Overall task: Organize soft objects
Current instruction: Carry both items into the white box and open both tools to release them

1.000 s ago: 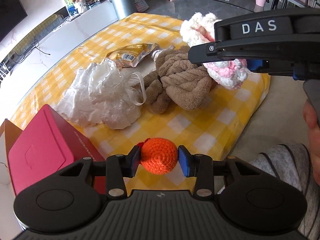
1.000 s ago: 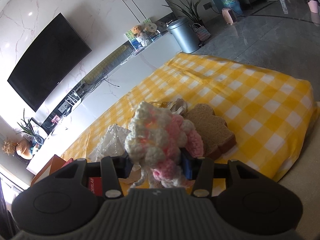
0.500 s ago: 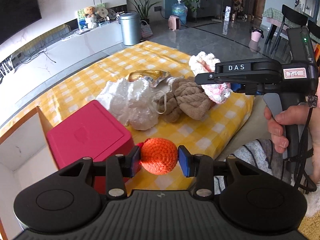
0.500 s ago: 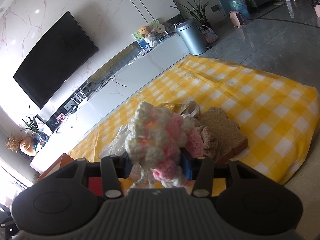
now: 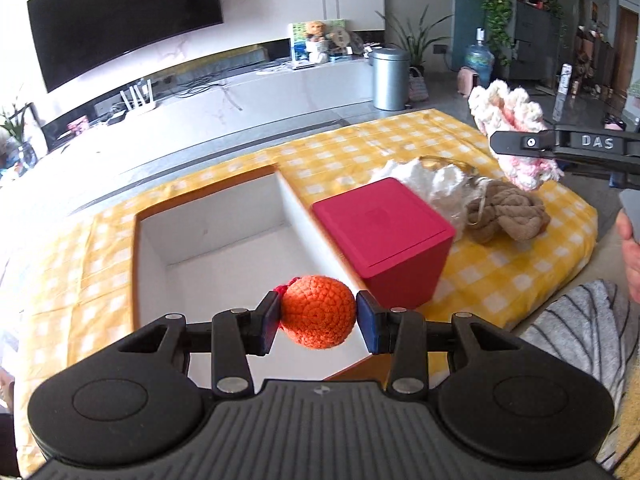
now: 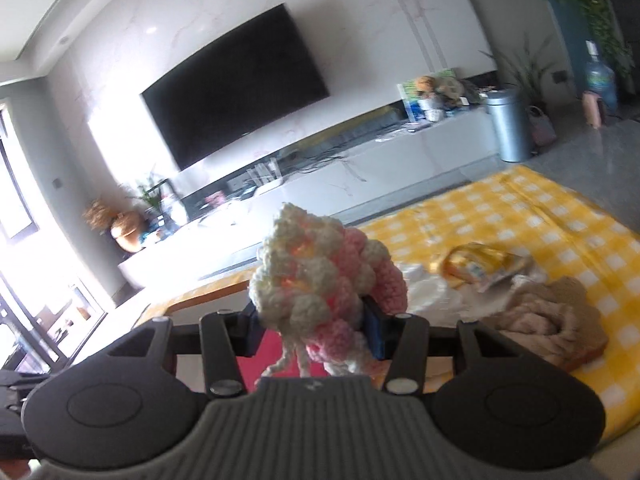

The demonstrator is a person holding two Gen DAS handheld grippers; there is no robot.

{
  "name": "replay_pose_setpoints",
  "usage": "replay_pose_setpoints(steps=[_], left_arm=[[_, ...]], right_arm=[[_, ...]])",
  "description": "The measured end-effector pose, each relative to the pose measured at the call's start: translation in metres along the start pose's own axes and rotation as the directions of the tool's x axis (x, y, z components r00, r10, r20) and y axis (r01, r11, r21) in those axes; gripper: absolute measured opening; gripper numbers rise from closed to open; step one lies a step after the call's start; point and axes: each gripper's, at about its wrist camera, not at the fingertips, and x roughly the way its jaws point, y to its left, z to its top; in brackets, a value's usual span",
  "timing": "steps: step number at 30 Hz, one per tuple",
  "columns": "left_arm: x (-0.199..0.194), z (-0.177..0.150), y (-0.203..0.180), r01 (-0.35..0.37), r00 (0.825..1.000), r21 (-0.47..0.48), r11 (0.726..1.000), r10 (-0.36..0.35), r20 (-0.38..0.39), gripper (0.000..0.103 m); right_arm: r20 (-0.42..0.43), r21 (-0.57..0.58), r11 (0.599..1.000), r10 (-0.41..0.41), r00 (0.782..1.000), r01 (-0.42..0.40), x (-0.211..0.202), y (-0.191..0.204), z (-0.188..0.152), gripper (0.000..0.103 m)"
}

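Since both are light squishy yarn, mid-body pinches work: left gripper clamps the orange crochet ball over the white box, right gripper squeezes the pink-cream crochet piece above the table

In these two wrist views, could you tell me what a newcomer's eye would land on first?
First, the orange ball clamped in the left gripper, held over the open white box. Next, the pink-and-cream knit gripped in the right gripper, up above the yellow checked cloth. Then the red box right of the white one, with a brown towel beyond.
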Motion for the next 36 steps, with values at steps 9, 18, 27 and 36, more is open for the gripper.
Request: replay_pose_setpoints(steps=[9,18,27,36], left_arm=[[-0.002,-0.04,0.051,-0.244,0.968,0.022,0.97,0.245,-0.06,0.047],[-0.004,-0.053,0.066,-0.193,0.976,0.032,0.981,0.196,-0.098,0.047],[0.025,-0.046,0.076,-0.139,0.983,0.098,0.985,0.149,-0.105,0.047],[0.048,-0.037,0.085,0.012,0.97,0.208,0.978,0.039,-0.241,0.054]], right_arm=[[-0.237,-0.076,0.954,0.265,0.935,-0.29,0.071,0.101,-0.042,0.049],[-0.4,-0.048,0.959,0.237,0.885,-0.279,0.125,0.132,-0.085,0.049],[-0.408,-0.083,0.974,0.159,0.899,-0.21,0.139,0.121,-0.086,0.049],[-0.435,-0.117,0.964,0.168,0.885,-0.24,0.145,0.13,-0.1,0.049]])
